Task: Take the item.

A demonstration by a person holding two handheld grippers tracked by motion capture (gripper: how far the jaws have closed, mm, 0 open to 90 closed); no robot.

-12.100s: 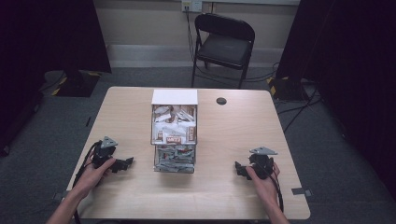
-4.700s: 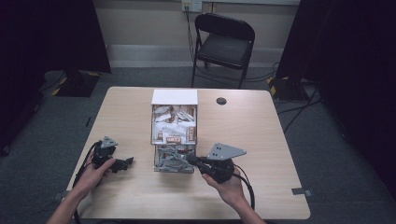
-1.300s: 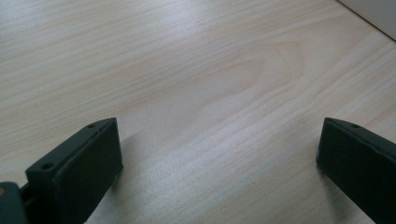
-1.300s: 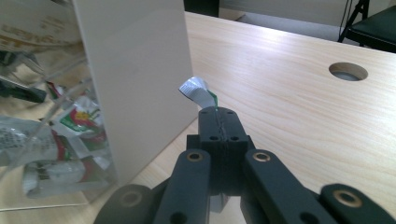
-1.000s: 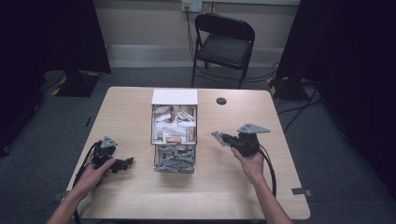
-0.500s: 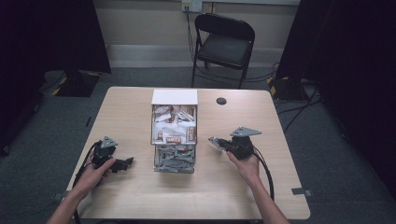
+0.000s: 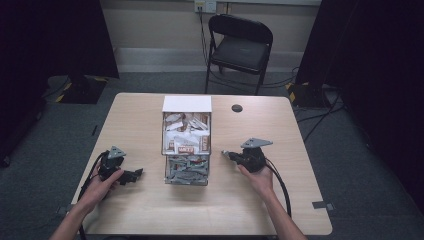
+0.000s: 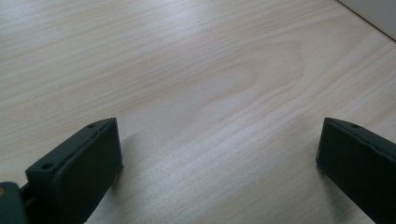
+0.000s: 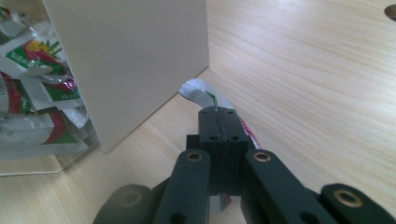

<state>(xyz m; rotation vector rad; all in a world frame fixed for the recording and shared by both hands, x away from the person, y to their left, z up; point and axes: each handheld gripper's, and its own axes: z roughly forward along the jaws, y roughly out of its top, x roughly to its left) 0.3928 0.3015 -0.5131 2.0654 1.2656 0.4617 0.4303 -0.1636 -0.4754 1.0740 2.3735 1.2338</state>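
Note:
A clear box (image 7: 186, 140) with white side panels stands mid-table, full of small sachets (image 7: 185, 127); its side shows in the right gripper view as a white wall (image 9: 126, 60) with sachets (image 9: 32, 79) behind clear plastic. My right gripper (image 7: 226, 154) sits just right of the box, jaws shut on a silvery sachet (image 9: 198, 91) with red and green print, held close above the tabletop. My left gripper (image 7: 136, 174) rests on the table left of the box, open, with bare wood between its pads (image 8: 77, 163).
The light wooden table (image 7: 300, 200) has a round dark cable hole (image 7: 237, 108) at the back right. A black folding chair (image 7: 240, 50) stands behind the far edge. Cables trail from both grippers toward the front edge.
The right gripper went from the table's right side to the box front, came away holding a sachet, and in the last second has dropped lower beside the box. The left gripper stayed put.

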